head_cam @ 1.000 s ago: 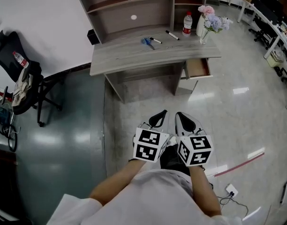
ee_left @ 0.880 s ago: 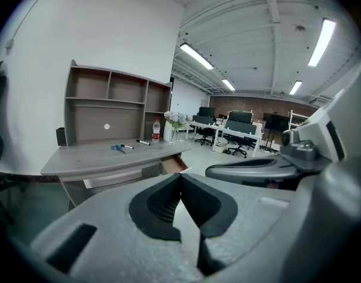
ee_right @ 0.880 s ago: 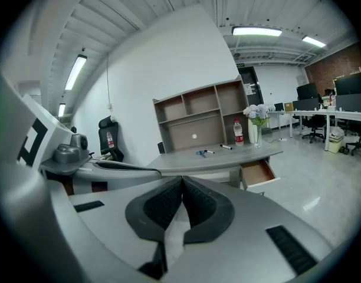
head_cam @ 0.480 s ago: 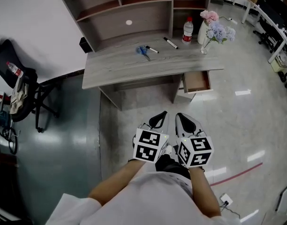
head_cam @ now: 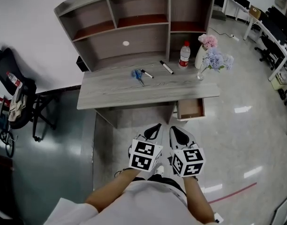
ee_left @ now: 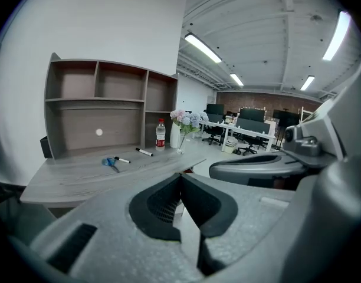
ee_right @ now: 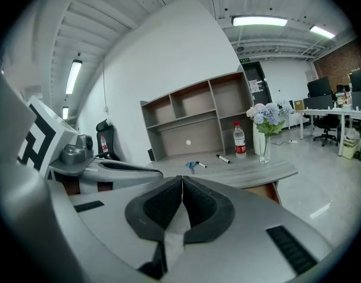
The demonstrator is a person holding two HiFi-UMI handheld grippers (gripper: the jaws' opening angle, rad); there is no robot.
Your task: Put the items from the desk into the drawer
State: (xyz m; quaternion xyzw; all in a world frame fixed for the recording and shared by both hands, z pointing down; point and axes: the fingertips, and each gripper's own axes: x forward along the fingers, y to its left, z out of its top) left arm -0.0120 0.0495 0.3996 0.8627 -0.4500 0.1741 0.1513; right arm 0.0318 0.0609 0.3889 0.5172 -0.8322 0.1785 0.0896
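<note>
Tools first: how do they stand?

Side by side in front of the person, out over the floor and well short of the table. The left tool has its jaws pressed together with nothing between them. The right tool is the same, closed tight and empty.

And the things meant for the drawer?

All on the table. The blue scissors lie about mid-length, nearer the back edge, and a marker lies just beside them on the right. A second marker lies further right, close to the back edge. A plastic bottle with a red cap stands upright near the back right corner. Beside it, at the right edge, are a white vase of pink flowers and a glass vase of pale blue ones.

The drawer itself?

The drawer is pulled out below the front edge, under the table's right end, with its wooden inside showing.

Anything else around?

A shelf unit stands along the table's back edge. An office chair draped with bags sits off beyond the left end, by the wall.
</note>
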